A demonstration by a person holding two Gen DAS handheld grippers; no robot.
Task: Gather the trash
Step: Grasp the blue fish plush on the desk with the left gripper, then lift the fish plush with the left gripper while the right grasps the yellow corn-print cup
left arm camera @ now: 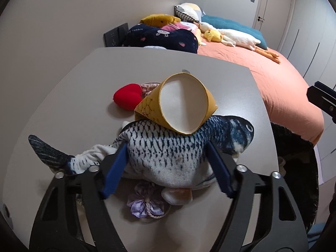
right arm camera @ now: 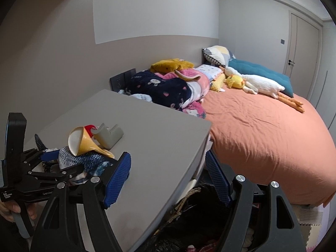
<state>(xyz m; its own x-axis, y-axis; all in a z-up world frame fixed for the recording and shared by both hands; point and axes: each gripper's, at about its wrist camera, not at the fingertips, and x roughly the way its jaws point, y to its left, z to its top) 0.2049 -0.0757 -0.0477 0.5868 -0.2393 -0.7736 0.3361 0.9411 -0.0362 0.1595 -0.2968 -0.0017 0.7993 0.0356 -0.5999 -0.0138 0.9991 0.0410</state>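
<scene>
Fish toy (left arm camera: 172, 147) lies across the grey table (left arm camera: 73, 96), long axis running nine to three o'clock in the left wrist view, tail at nine, head at three. The left gripper (left arm camera: 168, 163) straddles its belly, blue pads touching both flanks, half closed, apparently gripping. A yellow paper cup (left arm camera: 178, 105) leans tilted on the fish's back at twelve o'clock, mouth toward the camera, empty. The right gripper (right arm camera: 168, 176) hangs wide open and empty over the table edge, the fish well off at its nine o'clock. Below it sits a dark bag (right arm camera: 199, 214), contents unclear.
</scene>
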